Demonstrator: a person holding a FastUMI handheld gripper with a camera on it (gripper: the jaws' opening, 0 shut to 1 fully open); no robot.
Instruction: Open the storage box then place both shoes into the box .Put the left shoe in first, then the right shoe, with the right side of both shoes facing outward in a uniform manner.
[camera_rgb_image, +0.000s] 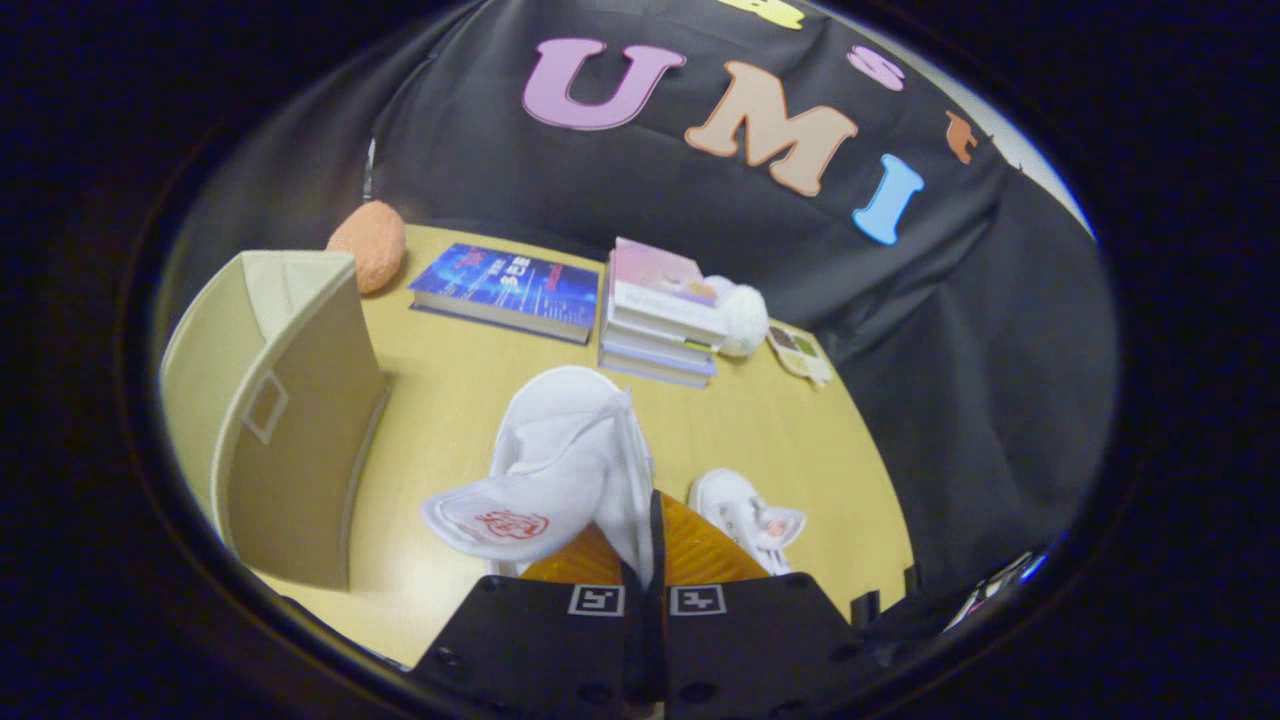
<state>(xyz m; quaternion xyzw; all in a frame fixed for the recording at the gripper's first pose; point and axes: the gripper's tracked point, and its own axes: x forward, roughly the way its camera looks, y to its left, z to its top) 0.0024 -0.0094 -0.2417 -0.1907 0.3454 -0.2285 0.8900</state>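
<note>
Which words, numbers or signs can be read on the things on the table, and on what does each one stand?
No text can be read with certainty.
Blue book, cover: pale characters, too blurred to read.
White shoe, pinched between the shut fingers: red emblem on its tongue, too blurred to read.
Storage box: a label pocket, seemingly blank.

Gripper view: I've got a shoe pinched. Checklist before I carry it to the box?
1. Grip: jaws of the gripper closed on the held shoe's edge: ok.
2. Storage box open: flap stands open beside it: ok.
3. Box interior free: cannot tell.
4. Held shoe is the left one: cannot tell.
5. Second shoe on the table, clear of the path: ok.
6. Books beyond, out of the way: ok.
</note>
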